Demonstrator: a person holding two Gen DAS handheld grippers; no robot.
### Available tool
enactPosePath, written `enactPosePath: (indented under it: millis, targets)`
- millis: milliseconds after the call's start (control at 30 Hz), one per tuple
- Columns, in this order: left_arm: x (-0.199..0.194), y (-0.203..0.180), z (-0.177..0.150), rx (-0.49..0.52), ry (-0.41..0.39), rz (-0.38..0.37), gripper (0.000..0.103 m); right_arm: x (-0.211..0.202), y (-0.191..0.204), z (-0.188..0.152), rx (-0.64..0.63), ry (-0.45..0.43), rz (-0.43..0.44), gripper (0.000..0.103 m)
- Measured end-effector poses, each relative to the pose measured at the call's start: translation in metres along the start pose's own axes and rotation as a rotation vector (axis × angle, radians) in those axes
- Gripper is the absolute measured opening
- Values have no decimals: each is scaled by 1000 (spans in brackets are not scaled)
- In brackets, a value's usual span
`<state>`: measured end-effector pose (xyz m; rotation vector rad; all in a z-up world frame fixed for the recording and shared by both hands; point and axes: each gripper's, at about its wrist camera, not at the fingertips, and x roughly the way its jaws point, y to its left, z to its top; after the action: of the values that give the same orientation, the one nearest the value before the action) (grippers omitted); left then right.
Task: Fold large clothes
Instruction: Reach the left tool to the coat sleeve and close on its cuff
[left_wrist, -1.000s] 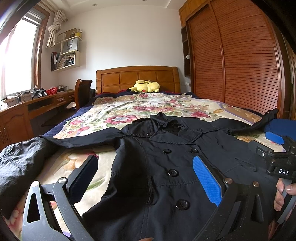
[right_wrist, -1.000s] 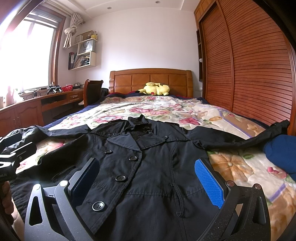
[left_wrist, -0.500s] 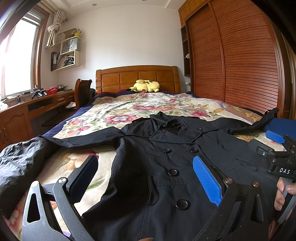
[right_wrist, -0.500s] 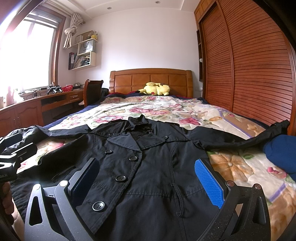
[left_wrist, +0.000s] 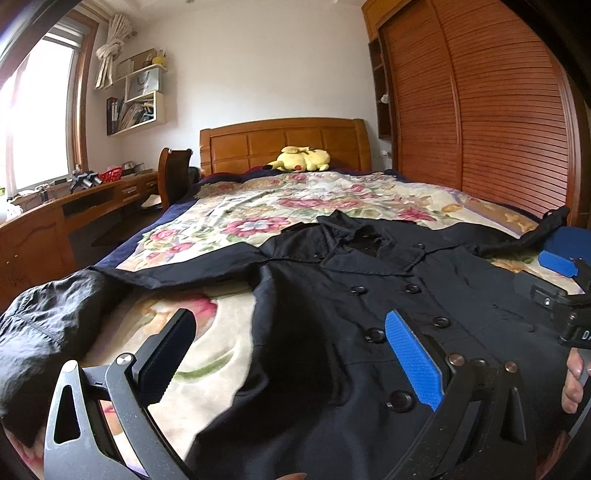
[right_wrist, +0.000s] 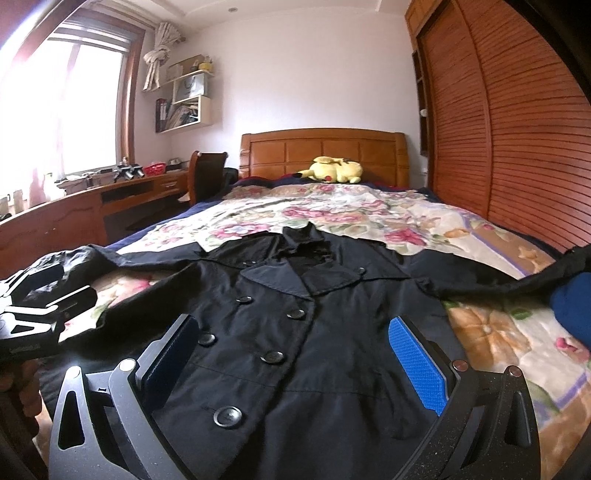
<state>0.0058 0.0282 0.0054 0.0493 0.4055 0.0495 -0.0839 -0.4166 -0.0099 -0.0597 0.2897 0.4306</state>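
A black double-breasted coat (left_wrist: 369, 295) (right_wrist: 303, 332) lies face up on the flowered bedspread (left_wrist: 295, 206) (right_wrist: 351, 214), collar toward the headboard and both sleeves spread out sideways. My left gripper (left_wrist: 291, 336) is open over the coat's left edge, nothing between its fingers. My right gripper (right_wrist: 295, 339) hovers open above the coat's buttoned front, also holding nothing. The left sleeve (left_wrist: 44, 325) bunches near the bed's left edge. In the left wrist view the right gripper (left_wrist: 565, 280) shows at the right edge with a hand (left_wrist: 572, 380) on its handle.
A yellow plush toy (left_wrist: 301, 159) (right_wrist: 334, 170) rests by the wooden headboard. A louvred wardrobe (left_wrist: 498, 122) lines the right side. A desk (left_wrist: 74, 206) and chair (left_wrist: 173, 173) stand left of the bed. A blue object (right_wrist: 572, 306) lies on the bed at right.
Both grippers stay open. The left wrist view has shifted slightly, and the right wrist view has drifted a little to the left.
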Motion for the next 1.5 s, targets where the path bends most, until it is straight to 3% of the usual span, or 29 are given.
enactPosePath:
  millis: [867, 1233, 1500]
  targets:
    - [41, 82, 3, 80, 174, 112, 103, 40, 26, 17, -47, 44, 114, 102]
    - [109, 118, 0, 71, 306, 127, 103, 53, 35, 21, -90, 76, 106, 102]
    - [158, 145, 10, -12, 383, 101, 103, 71, 42, 31, -146, 111, 105, 102]
